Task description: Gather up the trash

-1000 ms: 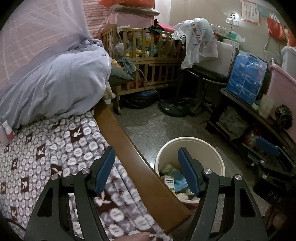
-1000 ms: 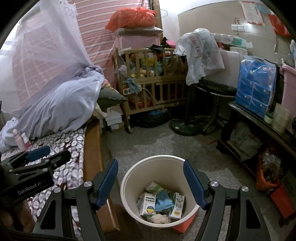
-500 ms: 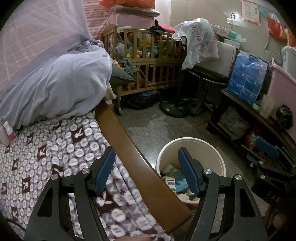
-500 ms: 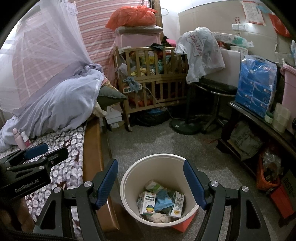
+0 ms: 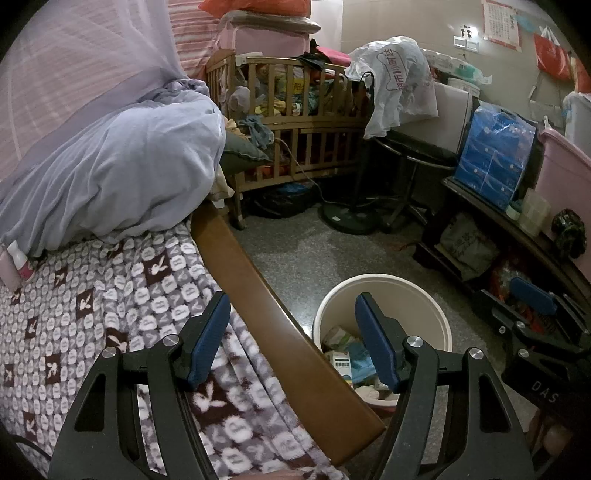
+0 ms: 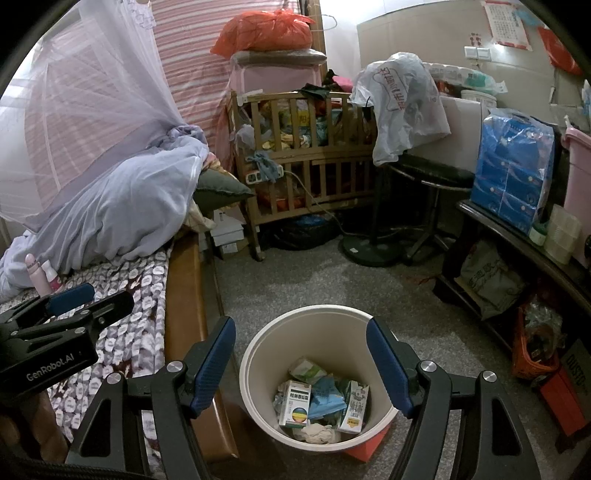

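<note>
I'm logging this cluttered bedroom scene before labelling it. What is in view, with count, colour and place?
trash bin: one, cream, on the floor beside the bed.
trash: several cartons and wrappers, white, green and blue, inside the bin.
bed blanket: one, brown and white pattern, left.
bedding heap: one, pale lilac, on the bed under netting.
crib: one, wooden, at the back, full of clothes.
plastic bag: one, white, draped by the crib.
tissue pack: one, blue, right shelf.
orange bag: one, top back.
left gripper: open, empty, over the bed edge.
right gripper: open, empty, above the bin.
</note>
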`<state>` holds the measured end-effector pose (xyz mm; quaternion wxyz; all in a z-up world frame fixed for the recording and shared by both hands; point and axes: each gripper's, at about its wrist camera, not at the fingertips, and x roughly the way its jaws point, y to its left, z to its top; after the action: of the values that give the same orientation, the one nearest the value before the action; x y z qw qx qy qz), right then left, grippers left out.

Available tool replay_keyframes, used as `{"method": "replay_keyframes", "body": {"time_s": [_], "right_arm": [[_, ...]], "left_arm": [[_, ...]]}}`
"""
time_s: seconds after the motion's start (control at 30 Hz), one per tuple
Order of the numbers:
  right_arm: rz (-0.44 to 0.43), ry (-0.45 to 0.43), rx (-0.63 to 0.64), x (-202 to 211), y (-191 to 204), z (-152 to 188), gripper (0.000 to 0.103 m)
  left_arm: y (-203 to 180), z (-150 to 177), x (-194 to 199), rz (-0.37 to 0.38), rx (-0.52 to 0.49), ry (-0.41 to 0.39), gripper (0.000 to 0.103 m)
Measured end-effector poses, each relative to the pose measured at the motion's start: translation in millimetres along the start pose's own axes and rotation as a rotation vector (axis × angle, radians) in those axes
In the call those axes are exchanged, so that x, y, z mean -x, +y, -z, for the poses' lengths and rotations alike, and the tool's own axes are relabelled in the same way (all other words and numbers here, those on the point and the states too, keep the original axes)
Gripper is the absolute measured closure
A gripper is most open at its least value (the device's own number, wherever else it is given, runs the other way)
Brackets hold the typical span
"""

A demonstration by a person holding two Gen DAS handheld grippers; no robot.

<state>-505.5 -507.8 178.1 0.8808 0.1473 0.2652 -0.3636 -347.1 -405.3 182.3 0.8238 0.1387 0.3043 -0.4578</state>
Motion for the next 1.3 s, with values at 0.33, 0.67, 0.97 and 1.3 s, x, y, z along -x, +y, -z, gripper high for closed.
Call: {"method": "replay_keyframes", "body": {"time_s": [0.33,0.67,0.97,1.3], "right_arm": [[-0.002,0.002,0.000,-3.0,0.0,2.3,0.032],[-0.004,0.012,0.001,-7.1,-2.1,4.2,0.032],[-0.005,0.014,0.001,-7.7,-2.9,4.4,0.032],[-0.004,0.016,0.002,-7.8,-2.9,2.7,0.032]], "left_arm": [[2.7,-0.6,-0.2,0.000,0.000,0.000,0.034],[2.5,-0.8,-0.7,-0.003,0.000,0.000,0.034],[1.4,-1.1,-0.9,-0.004,0.001,0.000,0.034],[1.8,-1.5,-0.5,-0.005,-0.002,-0.003,0.034]]}}
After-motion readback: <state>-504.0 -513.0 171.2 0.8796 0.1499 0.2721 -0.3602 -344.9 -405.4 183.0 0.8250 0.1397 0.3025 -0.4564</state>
